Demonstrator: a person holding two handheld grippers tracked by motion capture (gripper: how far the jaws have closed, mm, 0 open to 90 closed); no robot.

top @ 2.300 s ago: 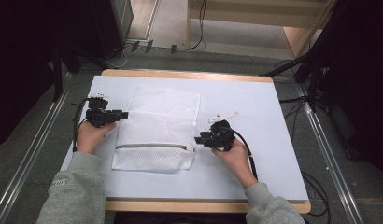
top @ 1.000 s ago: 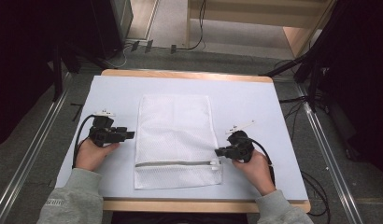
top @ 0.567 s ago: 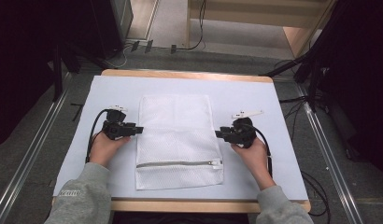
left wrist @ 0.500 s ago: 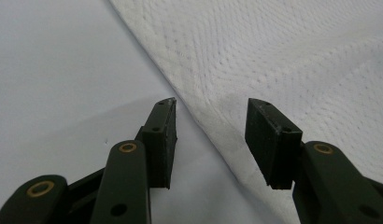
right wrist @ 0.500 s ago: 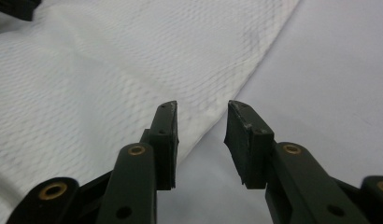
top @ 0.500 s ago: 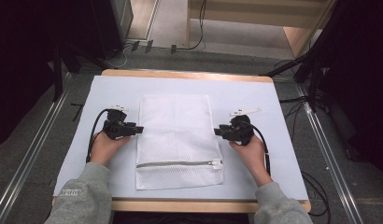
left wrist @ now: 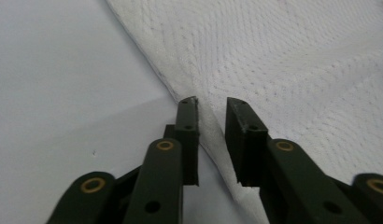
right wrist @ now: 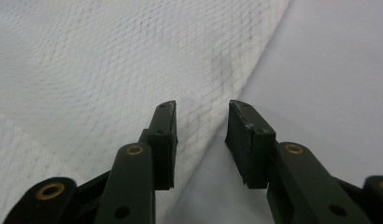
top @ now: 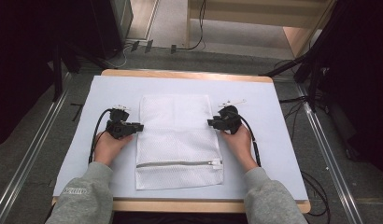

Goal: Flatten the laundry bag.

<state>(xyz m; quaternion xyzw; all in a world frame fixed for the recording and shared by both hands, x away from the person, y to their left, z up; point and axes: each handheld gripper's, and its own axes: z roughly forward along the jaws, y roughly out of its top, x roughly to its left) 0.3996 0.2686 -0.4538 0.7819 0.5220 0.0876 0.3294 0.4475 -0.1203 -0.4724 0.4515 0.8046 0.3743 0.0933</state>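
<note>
Mesh bag (top: 178, 140) — white, flat, rectangular, zipper (top: 178, 164) shut near front edge.

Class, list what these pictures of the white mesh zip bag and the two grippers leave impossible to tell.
- White mesh zip bag, high view: contents, hidden by the mesh.
- Left gripper, its own view: whether the pads pinch the bag edge; a gap shows.
- Right gripper, high view: jaw tips too small.

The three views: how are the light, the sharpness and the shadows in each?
High view: the table is evenly lit, its surroundings dark, the mesh bag sharp. Left gripper view: the bag's weave is clear, the near fingers slightly soft, with a faint shadow beside them. Right gripper view: a greyish patch lies on the mesh ahead of the fingers.
</note>
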